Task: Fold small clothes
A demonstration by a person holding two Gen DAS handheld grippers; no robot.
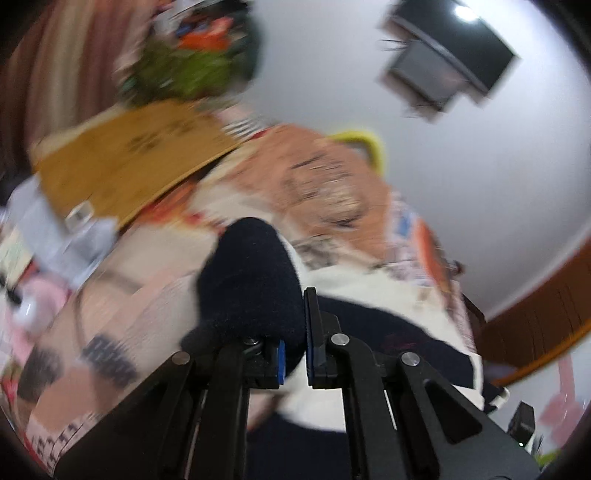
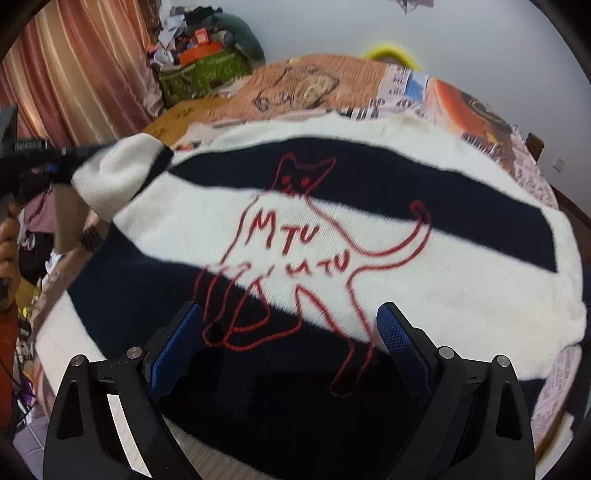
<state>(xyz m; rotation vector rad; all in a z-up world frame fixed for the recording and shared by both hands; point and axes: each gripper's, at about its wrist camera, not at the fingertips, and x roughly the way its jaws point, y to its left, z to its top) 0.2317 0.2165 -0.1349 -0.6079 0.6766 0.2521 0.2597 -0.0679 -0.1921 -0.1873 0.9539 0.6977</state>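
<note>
On the patterned surface [image 2: 402, 88], a small knit sweater [image 2: 424, 266] lies spread flat, front up. Broad cream and navy bands; a cat outlined in red yarn [image 2: 295, 258] across the middle, red letters inside the outline.

Left sleeve [image 2: 110, 177] lifted off the cloth at the scene's left, cream with a navy cuff. Left hand-held gripper [image 1: 295, 354] pinches that cuff [image 1: 251, 280]; jaws drawn nearly together on the dark knit, which bulges out above the blue pads [image 1: 281, 360]. Left-wrist view heavily smeared, so exactly how much fabric is caught is probably not readable.

Right hand-held gripper [image 2: 291, 343] hovers over the sweater's near navy band, jaws wide, nothing between the blue pads; the cat's legs show in the gap.

A person's hand [image 2: 9, 251] shows at the left edge.

Further out: brown cardboard box [image 1: 125, 166] at far left, a green bag of clutter [image 2: 203, 74] behind it, striped pinkish curtain [image 2: 74, 66], yellow rim [image 2: 391, 50] past the far edge, pale wall [image 2: 332, 26].
</note>
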